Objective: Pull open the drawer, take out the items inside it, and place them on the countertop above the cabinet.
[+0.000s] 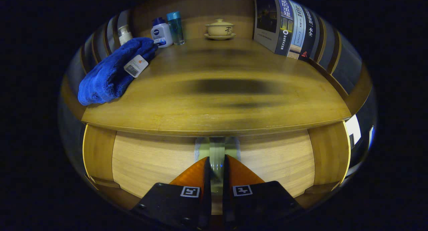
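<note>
The tool (216, 164) is nearly closed, its two fingers standing narrow and parallel on either side of a pale, translucent upright handle (217, 150) at the middle of the drawer front (274, 164). The handle sits between the fingertips and runs vertically, just under the front edge of the tabletop (214, 117). Both fingers seem to press on it, though the glassy material and the close angle make actual contact hard to confirm.

The drawer looks fully shut, its face flush between the cabinet's side posts. The move ahead is therefore a straight pull back along the fingers' own line, away from the drawer front, with the grip square across the handle's long axis.

The items to be taken out lie inside the drawer and are hidden. On the tabletop, a blue towel (110, 74) lies at the left edge; bottles (161, 32) stand at the back left corner, a lidded cup (219, 28) at the back edge, and books (287, 23) at the back right corner. The middle of the tabletop is bare for placing.
</note>
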Action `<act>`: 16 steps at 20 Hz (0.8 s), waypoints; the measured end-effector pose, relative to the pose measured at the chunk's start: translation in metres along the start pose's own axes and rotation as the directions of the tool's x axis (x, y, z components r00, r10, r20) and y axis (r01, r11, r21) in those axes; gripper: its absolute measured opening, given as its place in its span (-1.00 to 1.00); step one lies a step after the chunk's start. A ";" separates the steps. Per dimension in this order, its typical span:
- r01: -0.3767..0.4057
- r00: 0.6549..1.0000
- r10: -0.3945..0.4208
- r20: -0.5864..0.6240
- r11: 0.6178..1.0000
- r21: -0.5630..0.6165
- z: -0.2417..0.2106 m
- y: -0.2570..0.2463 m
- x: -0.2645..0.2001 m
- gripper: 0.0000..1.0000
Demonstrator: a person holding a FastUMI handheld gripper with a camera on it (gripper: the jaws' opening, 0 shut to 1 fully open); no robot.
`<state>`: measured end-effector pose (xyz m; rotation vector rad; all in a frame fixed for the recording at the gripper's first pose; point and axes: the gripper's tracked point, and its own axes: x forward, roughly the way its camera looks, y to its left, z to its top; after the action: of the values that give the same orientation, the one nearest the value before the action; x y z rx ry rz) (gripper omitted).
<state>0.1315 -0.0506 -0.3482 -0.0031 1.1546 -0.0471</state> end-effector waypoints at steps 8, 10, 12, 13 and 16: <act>-0.078 0.993 0.082 0.087 0.996 -0.046 -0.007 0.016 -0.056 -0.56; -0.090 0.988 0.099 0.122 0.993 -0.079 -0.007 0.020 -0.075 -0.56; -0.102 0.983 0.116 0.143 0.990 -0.102 -0.010 0.023 -0.093 -0.56; -0.110 0.980 0.126 0.154 0.988 -0.110 -0.012 0.026 -0.102 -0.56; -0.123 0.967 0.150 0.208 0.983 -0.138 -0.011 0.033 -0.126 -0.56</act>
<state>0.0724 -0.0123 -0.2384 -0.0376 0.9347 0.1448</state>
